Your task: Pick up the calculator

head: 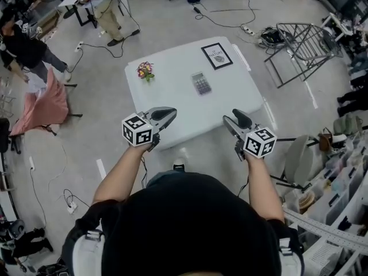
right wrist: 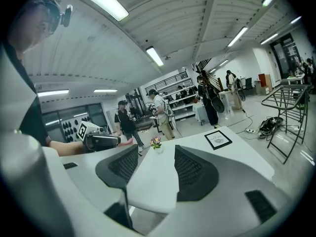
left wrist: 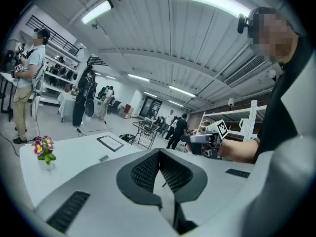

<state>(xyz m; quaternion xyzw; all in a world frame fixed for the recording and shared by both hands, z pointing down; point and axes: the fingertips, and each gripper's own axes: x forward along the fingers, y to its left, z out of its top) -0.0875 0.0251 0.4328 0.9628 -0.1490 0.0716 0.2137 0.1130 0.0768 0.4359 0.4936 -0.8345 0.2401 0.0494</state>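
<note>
Two empty grippers at the counter's (head: pixel 172 96) near edge; left gripper (head: pixel 168 115) jaws together, right gripper (head: pixel 237 118) jaws apart; calculator (head: pixel 201 83) lies flat mid-counter; a shallow grasp could skid it away.

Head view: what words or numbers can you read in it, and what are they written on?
"NATURE": it seems to read so, on the framed picture lying on the table; the smaller print there is too small to read.
Calculator: keys and display too small to read.
Cubes on the left gripper and right gripper: black-and-white square patterns, no letters.
</note>
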